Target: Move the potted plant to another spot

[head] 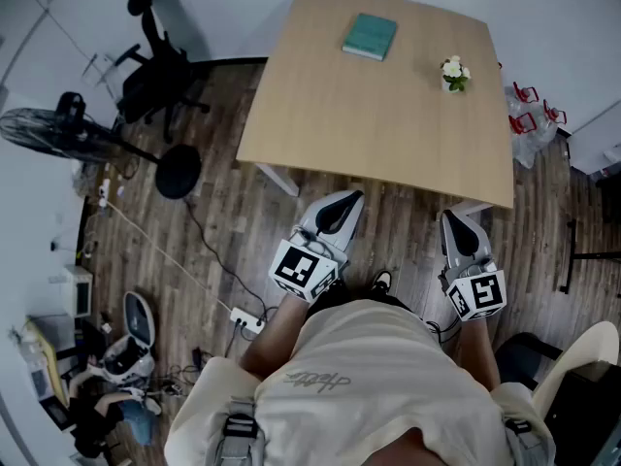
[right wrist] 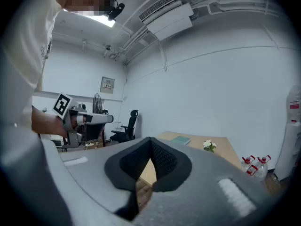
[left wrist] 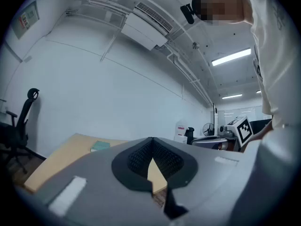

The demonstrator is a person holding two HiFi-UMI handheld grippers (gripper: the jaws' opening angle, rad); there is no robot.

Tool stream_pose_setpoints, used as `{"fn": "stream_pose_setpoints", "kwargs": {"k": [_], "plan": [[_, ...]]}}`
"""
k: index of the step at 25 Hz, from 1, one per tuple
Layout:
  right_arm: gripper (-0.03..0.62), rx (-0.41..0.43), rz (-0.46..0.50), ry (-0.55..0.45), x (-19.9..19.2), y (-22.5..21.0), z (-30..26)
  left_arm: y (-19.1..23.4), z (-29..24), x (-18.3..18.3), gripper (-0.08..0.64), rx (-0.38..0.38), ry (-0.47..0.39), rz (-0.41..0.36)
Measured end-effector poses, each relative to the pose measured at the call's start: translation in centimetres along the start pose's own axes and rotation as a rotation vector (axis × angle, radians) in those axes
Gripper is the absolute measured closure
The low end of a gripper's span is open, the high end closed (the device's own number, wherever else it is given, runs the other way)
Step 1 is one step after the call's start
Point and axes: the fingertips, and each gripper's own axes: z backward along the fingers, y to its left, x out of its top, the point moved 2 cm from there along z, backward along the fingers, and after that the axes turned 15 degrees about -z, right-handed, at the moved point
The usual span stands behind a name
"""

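Head view: potted plant point(head: 454, 73) stands untouched near the table's point(head: 320, 115) far right side. Left gripper point(head: 345, 202) and right gripper point(head: 453, 221) sit short of the table, jaws together, empty. I judge approach pending: open right jaws, reach forward.

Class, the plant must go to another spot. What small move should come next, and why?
Probably reach the right gripper forward toward the plant, opening its fingers: the plant stands on the table's right side, ahead of that gripper, which is shut, empty and short of the table.
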Motion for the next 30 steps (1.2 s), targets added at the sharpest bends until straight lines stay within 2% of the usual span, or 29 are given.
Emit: {"fn": "stream_pose_setpoints", "kwargs": {"k": [4,11,18,22,27,30], "plan": [[0.589,0.002,-0.021,-0.032,0.4,0.5,-0.1,0.1,0.6,-0.1,0.543,-0.011,0.007,0.0],[0.589,0.006,-0.032,-0.002,-1.0,1.4,-0.4,0.5,2.4,-1.2,0.543,-0.005,0.024,0.044],[0.589,-0.032,-0.069,-0.022,-2.0,2.8,-0.9,2.1,3.4,-2.1,0.543,-0.054,0.02,0.063],[0.589,-0.083,-0.085,-0.053,-2.0,3.1,-1.3,3.3,3.3,-2.8,0.543,-0.084,0.017,0.07],[0.589,-0.171,-0.06,-0.108,-1.6,4.3,-0.8,4.7,3.5,-3.9,0.543,-0.121,0.005,0.094],[0.589,-0.205,-0.063,-0.1,-2.4,4.3,-0.4,5.1,3.1,-4.8,0.543,-0.149,-0.001,0.122]]}}
